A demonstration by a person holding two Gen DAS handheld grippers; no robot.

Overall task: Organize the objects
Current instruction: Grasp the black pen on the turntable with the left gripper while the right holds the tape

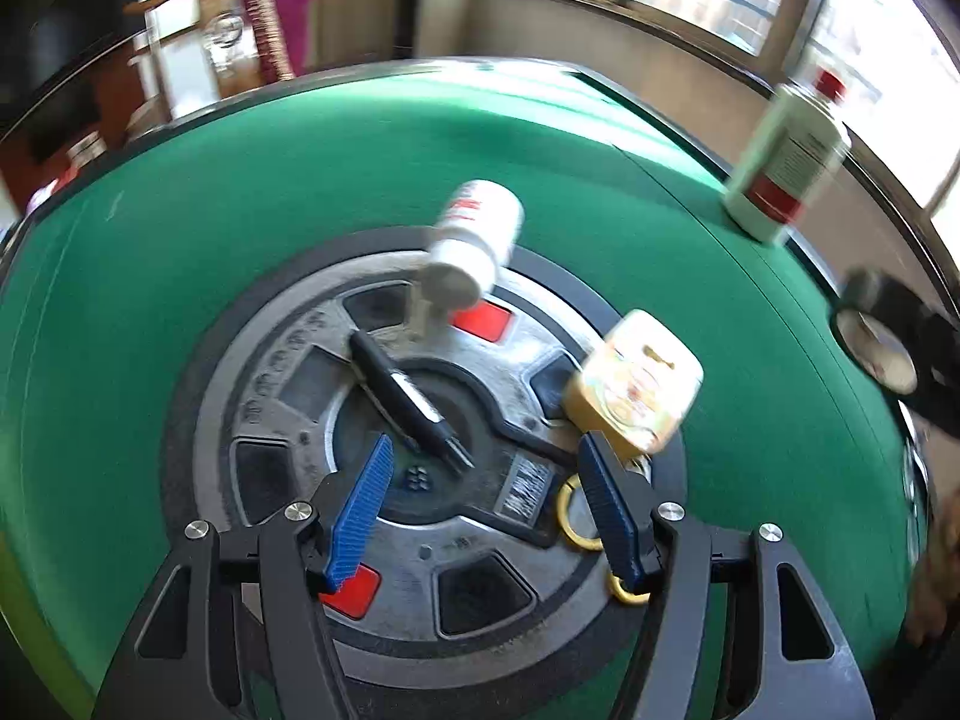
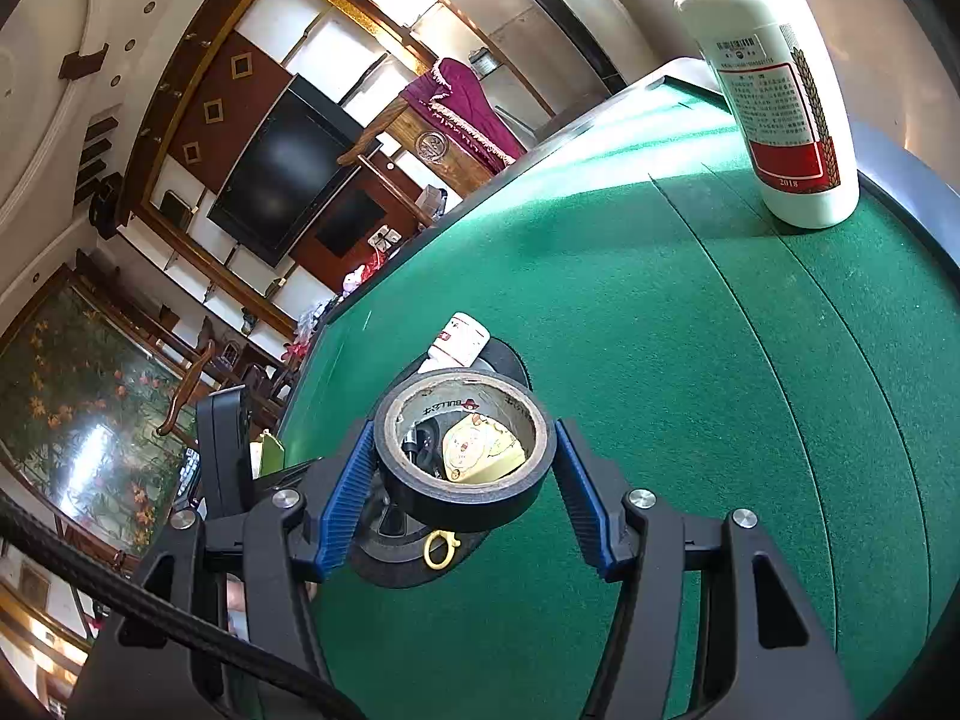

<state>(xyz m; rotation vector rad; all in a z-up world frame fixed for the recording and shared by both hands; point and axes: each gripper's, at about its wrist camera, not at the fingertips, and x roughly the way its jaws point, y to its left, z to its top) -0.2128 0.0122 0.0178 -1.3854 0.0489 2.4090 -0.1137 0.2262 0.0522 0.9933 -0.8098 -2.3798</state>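
Read "BULL" plus small characters, upside down, on the cardboard core of the black tape roll [image 2: 462,450]. Read "2018" on the red band of the tall white ceramic bottle [image 2: 780,96]; label's fine print and barcode digits illegible. Left wrist view too blurred.

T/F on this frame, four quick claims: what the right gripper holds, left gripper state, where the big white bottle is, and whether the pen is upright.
1. The right gripper holds a roll of black tape. True.
2. The left gripper grips the black pen. False: its jaws are open and empty, the pen lies beyond them.
3. The large white bottle stands upright on the green table. True.
4. The pen stands upright. False: it lies flat on the round centre panel.
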